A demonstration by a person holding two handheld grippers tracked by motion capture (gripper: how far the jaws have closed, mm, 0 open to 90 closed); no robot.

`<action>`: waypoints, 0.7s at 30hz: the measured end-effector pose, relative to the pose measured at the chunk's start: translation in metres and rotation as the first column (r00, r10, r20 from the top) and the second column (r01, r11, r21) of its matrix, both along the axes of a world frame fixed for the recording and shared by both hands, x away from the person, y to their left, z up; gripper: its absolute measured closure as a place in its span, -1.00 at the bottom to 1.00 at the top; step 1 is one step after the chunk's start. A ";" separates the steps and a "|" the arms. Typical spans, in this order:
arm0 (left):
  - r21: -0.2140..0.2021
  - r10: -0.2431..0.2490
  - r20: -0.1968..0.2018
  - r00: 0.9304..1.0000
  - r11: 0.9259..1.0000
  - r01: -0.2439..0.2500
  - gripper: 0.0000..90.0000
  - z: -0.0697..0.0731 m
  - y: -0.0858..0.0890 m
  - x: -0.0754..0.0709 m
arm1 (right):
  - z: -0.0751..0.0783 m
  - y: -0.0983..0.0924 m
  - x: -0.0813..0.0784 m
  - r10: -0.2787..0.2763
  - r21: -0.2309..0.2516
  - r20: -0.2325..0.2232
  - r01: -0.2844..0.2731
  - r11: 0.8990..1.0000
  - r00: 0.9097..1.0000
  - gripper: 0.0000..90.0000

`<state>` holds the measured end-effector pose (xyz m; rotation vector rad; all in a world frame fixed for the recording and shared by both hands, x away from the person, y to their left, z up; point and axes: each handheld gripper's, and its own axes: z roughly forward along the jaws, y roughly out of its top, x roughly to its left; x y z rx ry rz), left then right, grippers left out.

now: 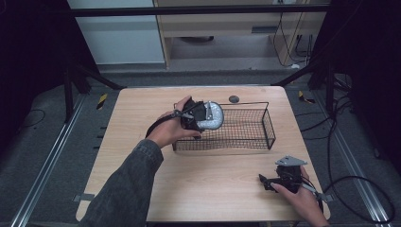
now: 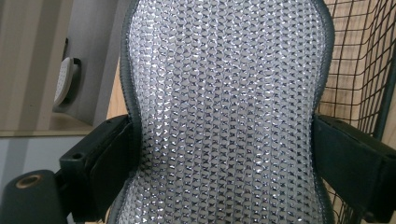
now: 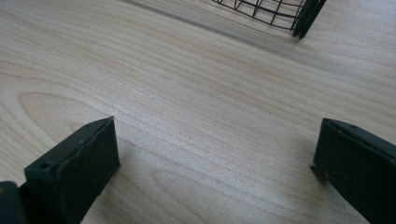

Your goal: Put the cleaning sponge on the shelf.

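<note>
Silver mesh scouring pad (image 2: 224, 112) sat pinched at its waist by L gripper (image 1: 201, 116) above wire basket's (image 1: 267, 124) left end; soft pad might've slipped or snagged the rim; R gripper (image 1: 270, 183) idle, jaws spread.

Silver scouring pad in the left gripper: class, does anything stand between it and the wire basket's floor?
Nothing visible does. The left gripper holds the silver scouring pad over the left end of the wire basket, whose mesh floor beneath looks bare.
</note>
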<state>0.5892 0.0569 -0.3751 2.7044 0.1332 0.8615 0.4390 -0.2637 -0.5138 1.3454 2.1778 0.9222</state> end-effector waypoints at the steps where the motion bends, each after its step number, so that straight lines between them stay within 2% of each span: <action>1: 0.005 -0.003 0.006 1.000 1.000 0.003 -0.82 0.000 0.000 0.001 | 0.000 0.000 0.000 0.000 0.000 0.000 0.000 1.000 1.000 -0.99; 4: 0.001 0.003 -0.025 1.000 1.000 -0.003 -0.83 -0.005 -0.001 0.003 | 0.000 0.000 0.000 0.001 0.000 -0.001 -0.001 1.000 1.000 -0.99; 6: 0.017 -0.001 -0.033 0.999 1.000 0.002 -0.83 -0.008 -0.002 0.004 | 0.000 0.000 0.000 0.001 0.000 0.000 -0.001 1.000 1.000 -0.99; 10: 0.024 0.000 -0.052 0.999 1.000 0.002 -0.83 -0.012 -0.002 0.007 | 0.000 0.000 0.000 0.002 0.000 -0.001 -0.002 1.000 1.000 -0.99; 21: 0.011 0.009 -0.107 0.994 1.000 -0.008 -0.91 -0.017 0.001 0.014 | 0.000 0.000 0.001 0.004 0.001 0.000 -0.004 1.000 1.000 -0.99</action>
